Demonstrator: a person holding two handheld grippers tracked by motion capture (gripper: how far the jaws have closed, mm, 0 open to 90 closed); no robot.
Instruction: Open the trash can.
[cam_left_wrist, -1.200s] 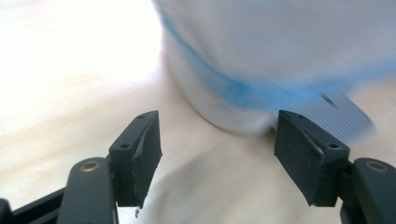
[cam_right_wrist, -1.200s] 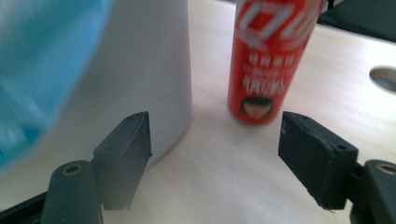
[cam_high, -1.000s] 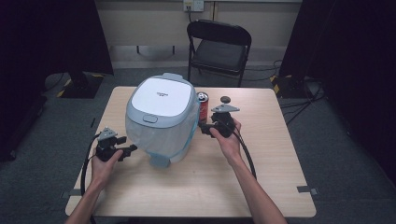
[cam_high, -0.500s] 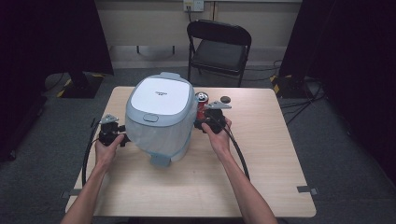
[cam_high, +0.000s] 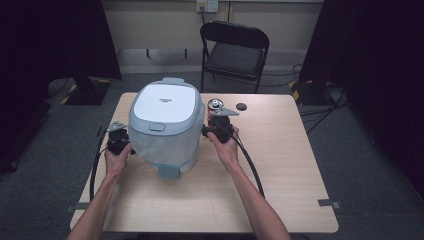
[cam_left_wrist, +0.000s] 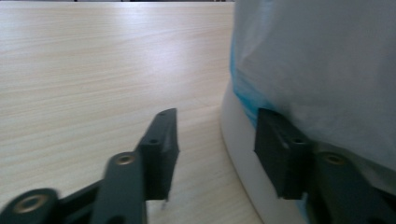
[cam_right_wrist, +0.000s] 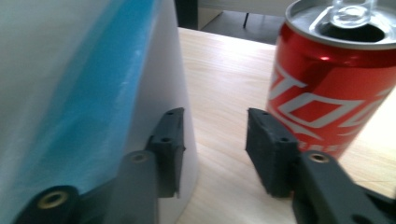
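A white lidded bin lined with a white-and-blue plastic bag stands on the wooden table. My left gripper sits low at the bin's left side. Its jaws have just been closing; in the left gripper view one jaw lies against the bagged wall, with bare table between the pads. My right gripper is at the bin's right side. Its jaws have also just been closing, and in the right gripper view one jaw rests by the bin wall, with only table between them.
An opened red soda can stands just right of the bin, close beyond my right gripper's outer jaw. A small black disc lies behind it. A black folding chair stands beyond the table's far edge.
Both hands have moved in against the bin's sides, the right one leftward, the left one forward along the bin. Both pairs of jaws stand narrower than before.
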